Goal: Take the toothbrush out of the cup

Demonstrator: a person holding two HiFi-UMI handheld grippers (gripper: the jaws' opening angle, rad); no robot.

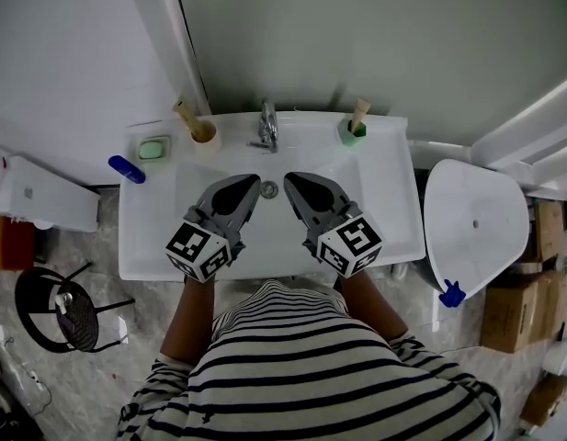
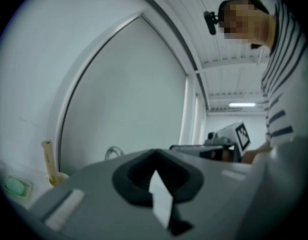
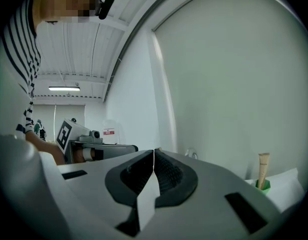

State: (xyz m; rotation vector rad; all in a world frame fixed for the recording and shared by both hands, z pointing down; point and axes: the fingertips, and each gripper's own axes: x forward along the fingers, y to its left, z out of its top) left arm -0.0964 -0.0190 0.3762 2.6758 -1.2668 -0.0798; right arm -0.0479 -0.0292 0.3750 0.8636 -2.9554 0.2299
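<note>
Plainly empty: left gripper (image 1: pixel 252 180), right gripper (image 1: pixel 289 177)

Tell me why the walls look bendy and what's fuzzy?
Head view: the wide lens bows the sink. Left gripper view: black corners, and the left gripper is blurry up close. Right gripper view: the wall edge curves; the ceiling lamp glares.

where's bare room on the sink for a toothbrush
Bare: the sink's right ledge this side of the green cup; its left ledge this side of the blue object. Crowded: cream cup, soap dish back left; left hand-held gripper and right hand-held gripper over the basin.
</note>
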